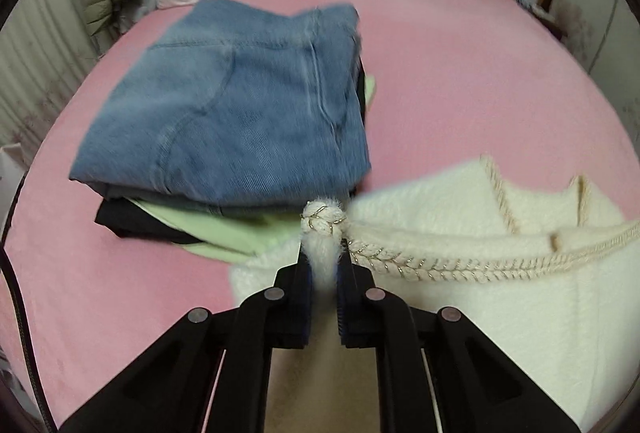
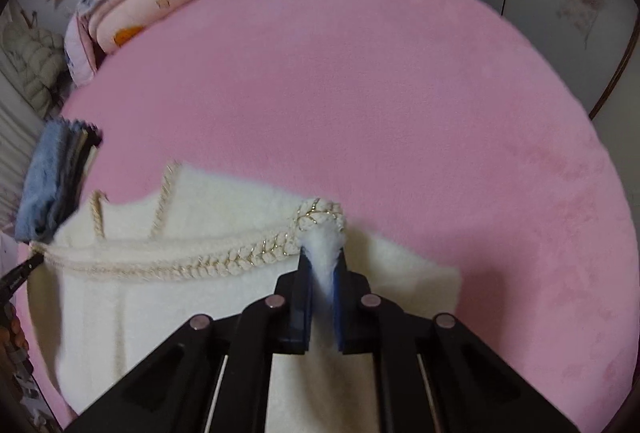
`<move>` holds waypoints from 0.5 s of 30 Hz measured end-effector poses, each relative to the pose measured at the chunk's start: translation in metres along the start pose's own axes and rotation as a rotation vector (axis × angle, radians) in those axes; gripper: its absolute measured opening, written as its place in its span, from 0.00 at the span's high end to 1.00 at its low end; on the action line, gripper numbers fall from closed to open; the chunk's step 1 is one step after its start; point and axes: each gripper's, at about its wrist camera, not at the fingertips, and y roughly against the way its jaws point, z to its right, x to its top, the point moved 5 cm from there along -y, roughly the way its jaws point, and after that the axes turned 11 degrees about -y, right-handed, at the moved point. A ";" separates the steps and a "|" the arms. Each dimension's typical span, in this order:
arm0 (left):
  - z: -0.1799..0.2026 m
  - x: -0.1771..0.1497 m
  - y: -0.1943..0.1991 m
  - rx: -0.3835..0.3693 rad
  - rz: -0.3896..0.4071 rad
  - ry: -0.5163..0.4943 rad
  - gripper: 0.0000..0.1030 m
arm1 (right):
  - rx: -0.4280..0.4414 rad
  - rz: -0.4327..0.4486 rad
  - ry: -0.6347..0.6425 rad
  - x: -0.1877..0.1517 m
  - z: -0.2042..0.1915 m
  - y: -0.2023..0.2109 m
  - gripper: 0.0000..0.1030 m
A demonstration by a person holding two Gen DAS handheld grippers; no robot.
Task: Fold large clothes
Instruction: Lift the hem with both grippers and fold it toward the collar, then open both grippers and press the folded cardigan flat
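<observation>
Now both grippers, left [image 1: 323, 257] and right [image 2: 322, 253], are clamped on the braided edge of the white sweater [image 1: 500, 273], which lies on the pink bed [image 1: 460, 81]. It looks soft, fluffy and light; the thick trim gives the firmest hold.

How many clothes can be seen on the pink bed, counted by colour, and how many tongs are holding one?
Blue: 1, folded jeans on top of the pile
Black: 1, black garment under them
Light green: 1, green garment in the pile
White: 1, fluffy white garment
Total clothes: 4
Tongs gripping the white one: 2, left tongs, right tongs
</observation>
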 end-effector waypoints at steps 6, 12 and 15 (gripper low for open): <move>0.000 0.012 -0.031 0.043 0.008 0.031 0.93 | -0.024 0.052 -0.052 0.018 0.004 -0.015 0.93; 0.007 0.001 -0.054 0.099 0.014 -0.020 0.92 | -0.112 0.018 -0.065 0.003 0.009 -0.064 0.92; 0.007 0.001 -0.046 0.090 -0.008 -0.020 0.84 | -0.147 0.016 -0.030 0.004 -0.001 -0.058 0.87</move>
